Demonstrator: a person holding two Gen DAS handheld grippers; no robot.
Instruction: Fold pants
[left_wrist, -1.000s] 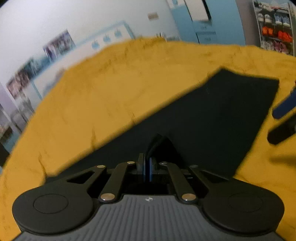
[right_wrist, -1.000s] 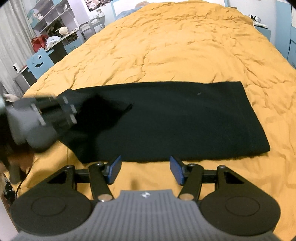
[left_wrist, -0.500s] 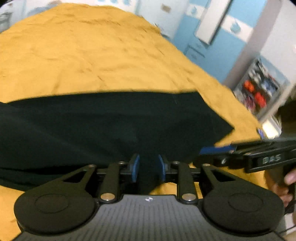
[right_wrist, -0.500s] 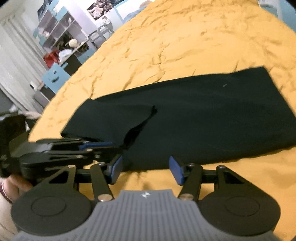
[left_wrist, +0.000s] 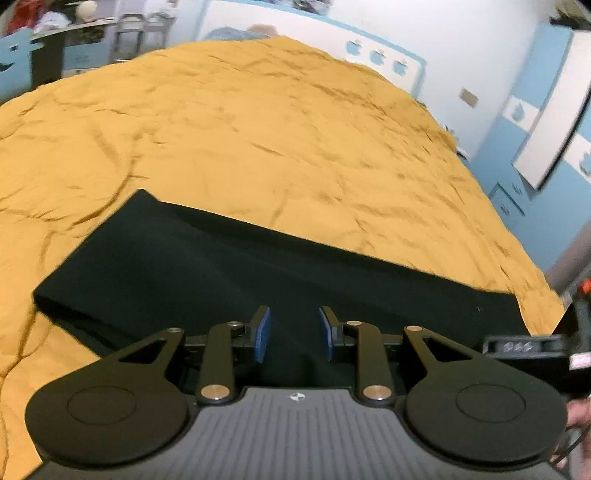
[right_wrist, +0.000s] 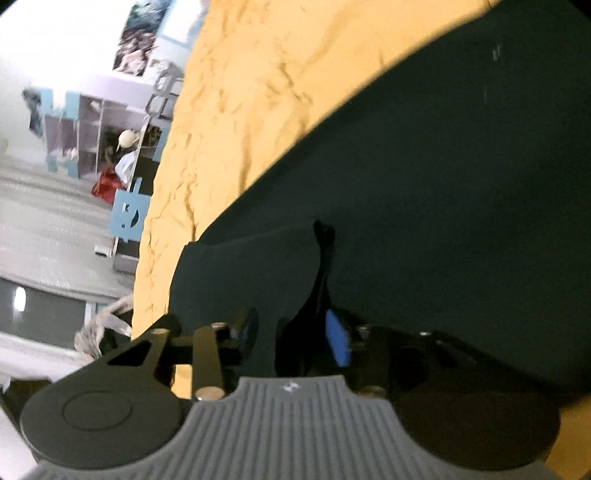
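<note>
The black pants (left_wrist: 229, 273) lie flat on the orange bedspread (left_wrist: 258, 129), one end folded over itself at the left. My left gripper (left_wrist: 294, 334) is open and empty just above the near edge of the pants. The other gripper's body (left_wrist: 524, 349) shows at the right edge of this view. In the right wrist view the pants (right_wrist: 443, 184) fill the right side, and a raised fold of the cloth (right_wrist: 321, 258) stands between the jaws of my right gripper (right_wrist: 295, 338), which is open around the near edge.
Blue cabinets (left_wrist: 546, 122) and a white wall stand beyond the bed's far right. Shelves with clutter (right_wrist: 107, 155) and a blue chair (right_wrist: 129, 218) stand off the bed's left side. The bedspread is wrinkled all around the pants.
My left gripper has let go of the pants and opened; the folded end now lies flat. My right gripper has tilted and moved down onto the near edge of the pants.
</note>
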